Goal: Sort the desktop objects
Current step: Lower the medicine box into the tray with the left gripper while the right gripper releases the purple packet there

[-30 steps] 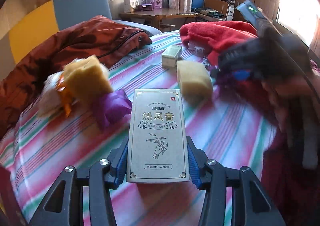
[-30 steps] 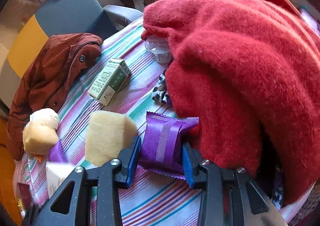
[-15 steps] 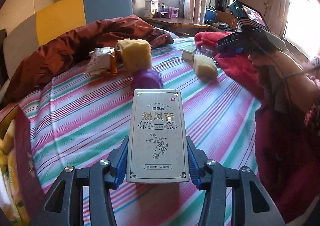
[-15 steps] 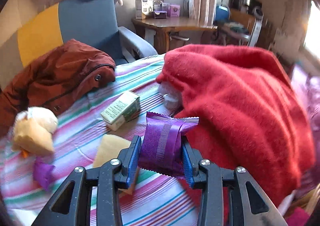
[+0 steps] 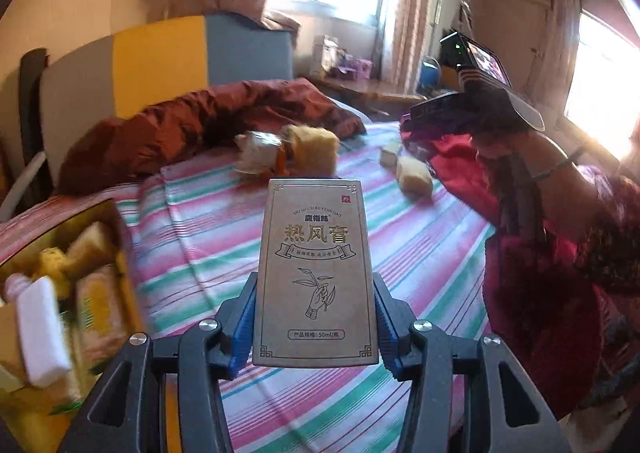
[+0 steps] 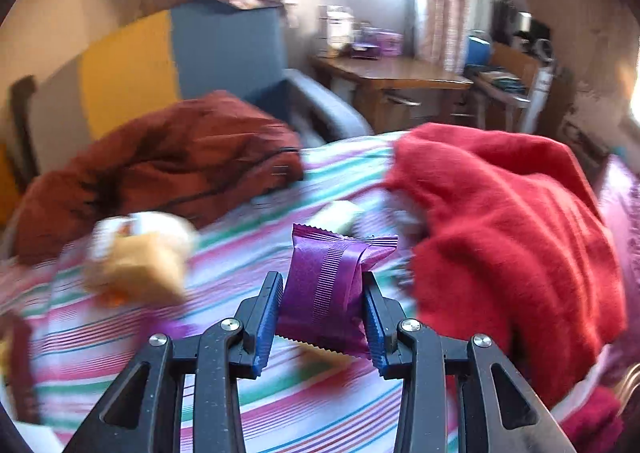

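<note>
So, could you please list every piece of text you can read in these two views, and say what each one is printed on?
"MO SHU SI RE FENG GAO": top of the beige box held in the left gripper.
"热风膏": large title, same box.
"产品规格: 50ml/瓶": bottom of the box.
Small brand line, ribbon text and red seal: too small to read.
Purple packet in the right gripper: no text visible.
Desk boxes: blurred.

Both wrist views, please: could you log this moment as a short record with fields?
surface: striped cloth
left tongs: shut on grey carton
right tongs: shut on purple packet
storage: open box at lower left, already holding items
loose items: yellow sponge blocks, small carton
clutter: red blanket, brown jacket
</note>
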A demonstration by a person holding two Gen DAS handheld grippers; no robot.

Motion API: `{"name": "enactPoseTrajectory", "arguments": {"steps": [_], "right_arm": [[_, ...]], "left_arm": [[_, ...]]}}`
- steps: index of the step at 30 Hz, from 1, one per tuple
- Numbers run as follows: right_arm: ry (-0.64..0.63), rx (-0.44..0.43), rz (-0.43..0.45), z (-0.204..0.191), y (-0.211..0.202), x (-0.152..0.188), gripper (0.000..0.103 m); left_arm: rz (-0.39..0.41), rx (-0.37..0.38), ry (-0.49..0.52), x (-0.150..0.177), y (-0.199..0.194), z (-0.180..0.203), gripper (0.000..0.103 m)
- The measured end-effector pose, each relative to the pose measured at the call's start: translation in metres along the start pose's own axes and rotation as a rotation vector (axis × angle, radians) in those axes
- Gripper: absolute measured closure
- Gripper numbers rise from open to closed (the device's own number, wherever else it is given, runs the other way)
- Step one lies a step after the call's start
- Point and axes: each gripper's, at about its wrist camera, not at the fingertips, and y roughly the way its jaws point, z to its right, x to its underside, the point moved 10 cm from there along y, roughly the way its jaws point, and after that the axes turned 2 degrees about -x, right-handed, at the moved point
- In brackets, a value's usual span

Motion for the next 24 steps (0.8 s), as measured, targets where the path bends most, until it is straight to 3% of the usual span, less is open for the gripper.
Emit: {"name": "enactPoseTrajectory", "arguments": {"steps": [6, 12, 19, 24], "right_arm": [[-0.12, -0.183, 0.008, -0.104, -0.028, 0.026, 0.064], [-0.175, -0.368, -0.058, -0.198, -0.055, 0.077, 0.064], [-0.242, -0.557, -0.158, -0.293, -0.083, 0.147, 0.064], [-0.292, -0.633, -0.2, -0.347, -0.102, 0.182, 0.064]], "left_arm": [[0.022, -0.049, -0.079, 0.005, -0.03, -0.045, 0.052], [0.028, -0.138, -0.142, 0.025, -0.061, -0.102, 0.052], [-0.041, -0.228, -0.345, 0.076, -0.083, -0.178, 0.052], [-0.089, -0.297, -0.395, 0.101, -0.097, -0.219, 0.052]]}}
